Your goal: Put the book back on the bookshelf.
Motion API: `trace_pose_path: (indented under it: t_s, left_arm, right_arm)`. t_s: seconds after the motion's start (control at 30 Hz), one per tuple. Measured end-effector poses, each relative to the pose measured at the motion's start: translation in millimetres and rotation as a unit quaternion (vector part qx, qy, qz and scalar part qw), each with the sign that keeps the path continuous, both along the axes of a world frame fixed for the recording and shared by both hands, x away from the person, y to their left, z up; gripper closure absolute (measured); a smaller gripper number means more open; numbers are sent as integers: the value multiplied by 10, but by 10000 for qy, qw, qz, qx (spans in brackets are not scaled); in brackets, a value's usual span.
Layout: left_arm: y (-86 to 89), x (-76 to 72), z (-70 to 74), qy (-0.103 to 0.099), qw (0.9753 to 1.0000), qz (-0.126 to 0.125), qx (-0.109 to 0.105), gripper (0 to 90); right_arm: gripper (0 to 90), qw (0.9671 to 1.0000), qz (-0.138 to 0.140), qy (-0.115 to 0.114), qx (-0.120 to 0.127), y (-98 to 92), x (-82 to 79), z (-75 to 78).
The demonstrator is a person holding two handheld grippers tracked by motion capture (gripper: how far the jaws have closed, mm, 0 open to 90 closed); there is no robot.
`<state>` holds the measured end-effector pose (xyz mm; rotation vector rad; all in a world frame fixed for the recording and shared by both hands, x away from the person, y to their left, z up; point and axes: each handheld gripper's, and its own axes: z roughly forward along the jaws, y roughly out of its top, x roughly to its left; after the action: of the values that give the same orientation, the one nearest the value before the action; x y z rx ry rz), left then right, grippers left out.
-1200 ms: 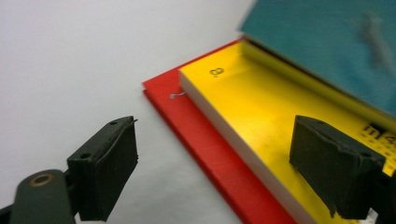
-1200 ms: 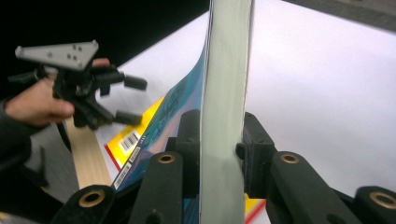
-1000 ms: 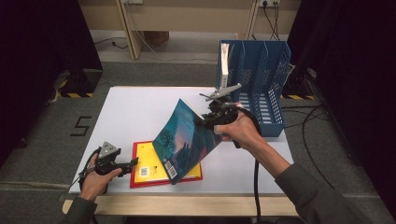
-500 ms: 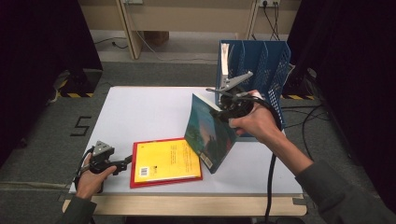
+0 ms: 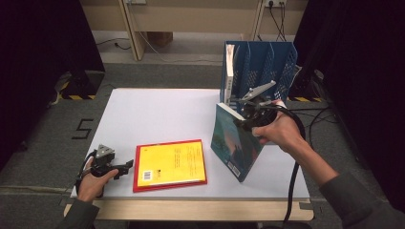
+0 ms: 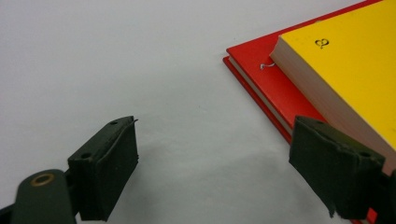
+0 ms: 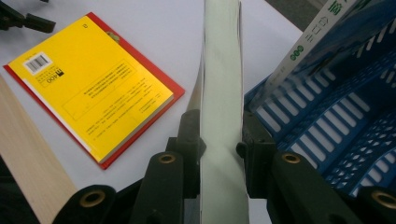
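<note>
A person sits at a white table (image 5: 157, 109) with a gripper in each hand. The right gripper (image 5: 248, 117) is clamped on the top edge of a teal book (image 5: 234, 143), which stands upright on its lower edge, just in front of a blue slotted file rack (image 5: 262, 62) at the table's far right. A white-spined book (image 5: 229, 71) already stands in the rack's left end.

The step in hand appears to be filing the teal book into the rack. To do it well, the book probably needs lifting clear of the rack's front wall, kept vertical, lined up with an empty slot beside the white-spined book, then lowered before the jaws release.

The left gripper (image 5: 119, 168) rests well away from the rack, at the table's near left, jaws wide apart and holding nothing. Just beside it lies a yellow book (image 5: 172, 162) stacked on a red book (image 5: 203, 180).

The right gripper view shows what the high view cannot: both jaws pressing the pale page block (image 7: 222, 93) squarely, with the rack wall just beside it. The left gripper view shows the red book's corner (image 6: 243, 60) close to one jaw, not touching. The high view alone gives the whole layout.
</note>
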<state>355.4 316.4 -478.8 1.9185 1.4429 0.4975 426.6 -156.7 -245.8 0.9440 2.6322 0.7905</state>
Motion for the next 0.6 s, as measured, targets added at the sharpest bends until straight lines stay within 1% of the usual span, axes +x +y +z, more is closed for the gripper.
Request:
trace_pose_path:
  t_s: [0.07, 0.1, 0.13, 0.2, 0.23, 0.27, 0.37, 0.47, 0.53, 0.6]
  left_arm:
    - [-3, 2, -8, 25, 10000, -17, 4, 150]
    - [-7, 3, -14, 22, 10000, -18, 18, 150]
    - [-10, 4, -18, 28, 10000, -36, 75, 149]
    - [-27, -2, -30, -7, 9996, -73, 276, 145]
    - [-31, -3, -28, -11, 9996, -77, 287, 148]
    - [-32, -4, -27, -16, 9995, -81, 297, 147]
    - [-19, 2, -34, 10, 9997, -69, 234, 146]
    - [-23, 0, -33, 7, 9997, -68, 238, 145]
    - [-20, -1, -32, 13, 9996, -83, 254, 147]
    - [-19, -1, -31, 17, 9996, -87, 254, 147]
  right_arm:
    - [732, 10000, 6, 69, 1, -23, -4, -6]
    - [732, 10000, -53, 79, 3, -34, -9, -10]
    - [731, 9999, -82, 83, -13, -44, -9, -13]
    - [727, 9997, -178, 192, 35, -61, 16, -9]
    - [722, 9995, -218, 241, 51, -55, 24, -10]
    - [721, 9994, -196, 277, 29, -49, 36, -8]
    - [712, 9992, -147, 364, -58, -6, 44, 2]
    - [694, 9985, -203, 482, -169, 50, 61, 4]
    - [687, 9982, -196, 491, -275, 76, 81, 0]
    - [679, 9976, -234, 556, -330, 90, 96, -14]
